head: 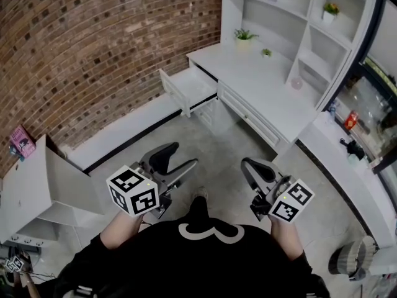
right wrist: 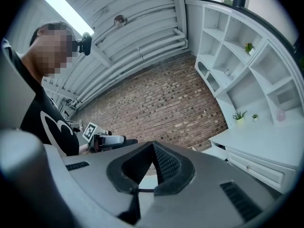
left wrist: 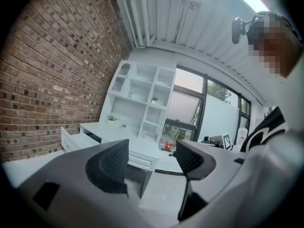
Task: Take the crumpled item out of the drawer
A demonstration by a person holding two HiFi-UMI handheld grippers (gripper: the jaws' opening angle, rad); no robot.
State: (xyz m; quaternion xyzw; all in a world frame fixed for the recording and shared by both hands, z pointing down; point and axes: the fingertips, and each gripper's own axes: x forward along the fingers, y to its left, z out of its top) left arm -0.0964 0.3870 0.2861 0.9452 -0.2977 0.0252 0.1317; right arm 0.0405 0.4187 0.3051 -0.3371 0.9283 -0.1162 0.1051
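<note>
Gaping empty left gripper (left wrist: 152,152); right gripper (right wrist: 153,147) tips together, empty.

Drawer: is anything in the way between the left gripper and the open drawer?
Nothing visible. Only bare floor lies between the left gripper, its fingers apart and empty, and the drawer, which stands pulled out of the desk. The crumpled item itself cannot be seen inside from here.

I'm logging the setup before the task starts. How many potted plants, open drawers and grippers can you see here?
Potted plants: 3
Open drawers: 1
Grippers: 2 (left gripper, right gripper)
Total: 6
</note>
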